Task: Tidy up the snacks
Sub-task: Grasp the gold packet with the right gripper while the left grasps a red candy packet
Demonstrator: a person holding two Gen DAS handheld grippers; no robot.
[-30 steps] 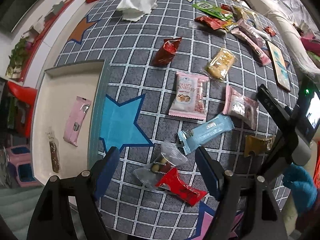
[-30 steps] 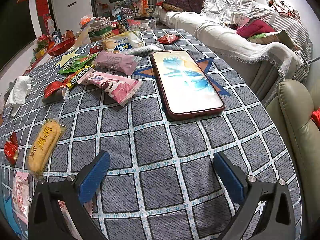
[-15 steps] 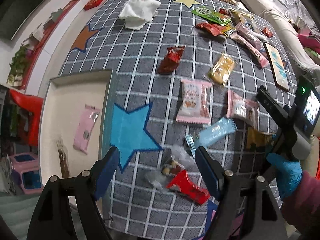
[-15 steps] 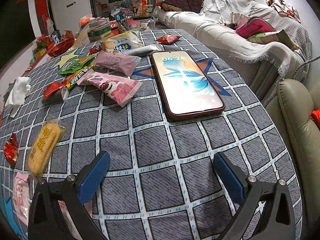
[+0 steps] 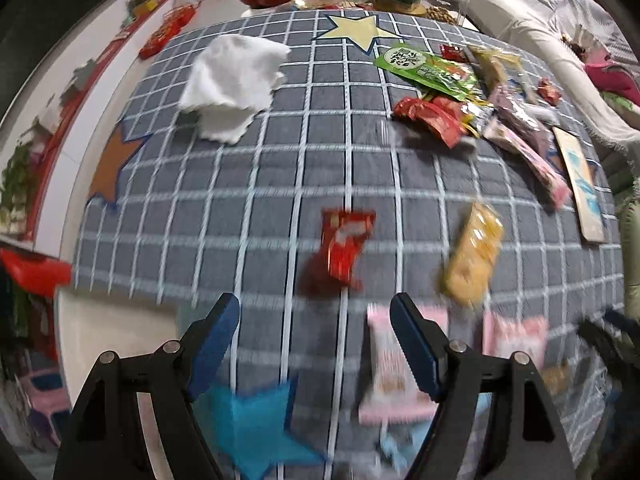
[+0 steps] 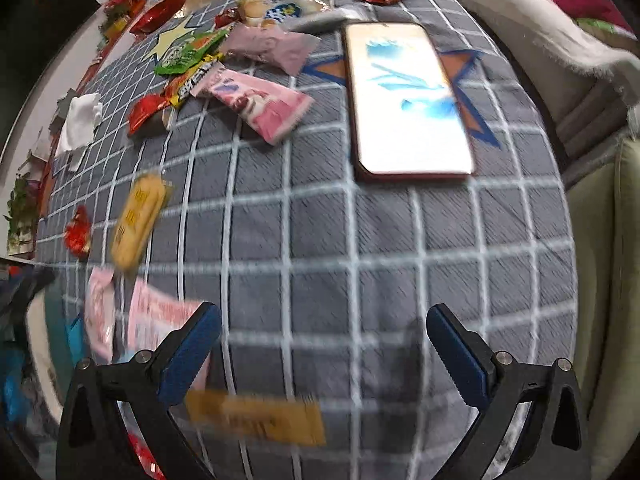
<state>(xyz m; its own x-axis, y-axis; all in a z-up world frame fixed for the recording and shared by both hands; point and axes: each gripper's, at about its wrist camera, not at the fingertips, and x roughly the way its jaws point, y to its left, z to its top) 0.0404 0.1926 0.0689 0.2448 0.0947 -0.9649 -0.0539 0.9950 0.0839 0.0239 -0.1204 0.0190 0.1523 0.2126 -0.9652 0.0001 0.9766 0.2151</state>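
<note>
Snack packets lie scattered on a grey checked tablecloth [image 5: 260, 184]. My left gripper [image 5: 316, 332] is open and empty above the cloth; a red packet [image 5: 340, 248] lies just beyond its fingertips, a yellow biscuit packet [image 5: 474, 256] to the right, a pink packet [image 5: 390, 368] under its right finger. My right gripper [image 6: 324, 344] is open and empty; a gold-brown packet [image 6: 256, 416] lies between its fingers near the bottom, pink packets [image 6: 160, 316] by its left finger. The yellow packet [image 6: 136, 220] shows at left.
A white tray [image 5: 104, 332] sits at the table's left edge. A phone [image 6: 404, 100] lies face up on the right side. A white cloth [image 5: 232, 80] lies at the far left, a pile of snacks [image 5: 452, 96] at the far right. A sofa [image 6: 600, 280] flanks the table.
The left gripper has swung forward over the table, so the red and yellow packets are now just ahead. The right gripper has pulled back and tilted down, bringing the gold-brown packet into view. Both views are blurred.
</note>
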